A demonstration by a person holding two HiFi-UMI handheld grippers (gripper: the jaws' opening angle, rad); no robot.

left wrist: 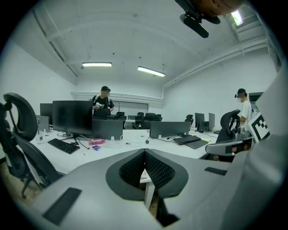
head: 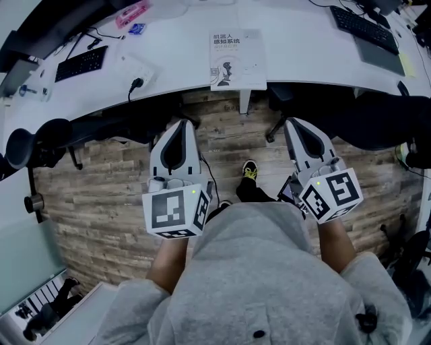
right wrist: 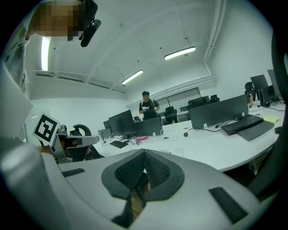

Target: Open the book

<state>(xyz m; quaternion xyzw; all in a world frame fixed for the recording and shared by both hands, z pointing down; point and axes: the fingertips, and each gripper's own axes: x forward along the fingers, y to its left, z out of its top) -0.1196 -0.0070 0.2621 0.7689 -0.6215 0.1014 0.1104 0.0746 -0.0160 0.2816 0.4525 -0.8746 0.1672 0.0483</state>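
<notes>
A closed book point(head: 237, 59) with a pale cover and dark print lies flat at the near edge of the white desk point(head: 296, 47), straight ahead. My left gripper point(head: 180, 124) is held over the wooden floor, short of the desk and left of the book, its jaws together with nothing between them. My right gripper point(head: 296, 122) is level with it on the right, also shut and empty. In the right gripper view a strip of the book point(right wrist: 167, 152) shows just above the jaw tips point(right wrist: 144, 153). In the left gripper view the jaws point(left wrist: 145, 152) meet in front of the desk edge.
A black keyboard point(head: 81, 63) and a pink item point(head: 131, 13) lie at the desk's left, another keyboard point(head: 363, 28) at its right. A white desk leg point(head: 246, 101) stands under the book. Black chairs point(head: 40, 145) flank me. Two people point(left wrist: 103, 101) stand beyond the monitors.
</notes>
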